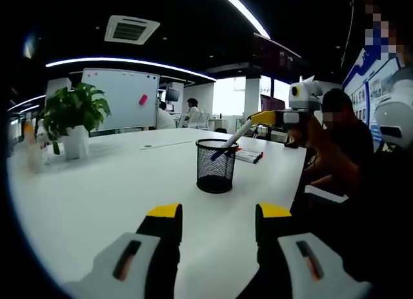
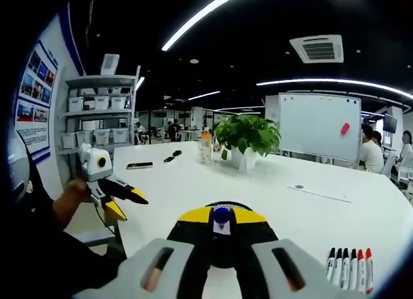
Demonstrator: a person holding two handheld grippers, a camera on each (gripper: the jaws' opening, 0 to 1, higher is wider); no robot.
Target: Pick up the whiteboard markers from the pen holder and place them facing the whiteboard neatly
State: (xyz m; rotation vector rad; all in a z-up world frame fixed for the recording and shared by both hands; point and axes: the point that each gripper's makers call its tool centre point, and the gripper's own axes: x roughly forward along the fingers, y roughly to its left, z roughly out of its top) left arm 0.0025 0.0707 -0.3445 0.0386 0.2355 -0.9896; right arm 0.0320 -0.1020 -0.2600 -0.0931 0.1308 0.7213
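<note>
A black mesh pen holder [image 1: 215, 165] stands on the white table [image 1: 116, 189]. My right gripper [image 1: 264, 118] comes in from the right, shut on a white marker with a blue cap [image 1: 231, 140]; the marker slants up with its low end still inside the holder's rim. In the right gripper view the yellow jaw tips of that gripper [image 2: 221, 216] pinch the marker's blue end [image 2: 221, 214]. Several markers [image 2: 352, 267] lie side by side on the table, also seen beyond the holder [image 1: 249, 155]. My left gripper [image 1: 219, 215] is open and short of the holder, and shows held in a hand [image 2: 127, 205].
A whiteboard [image 1: 121, 97] stands past the table's far end, with a potted plant [image 1: 74, 115] near it on the table. A person [image 1: 342, 144] sits at the table's right side. Shelves with boxes [image 2: 97, 108] line the wall. Small items [image 2: 139, 164] lie further along the table.
</note>
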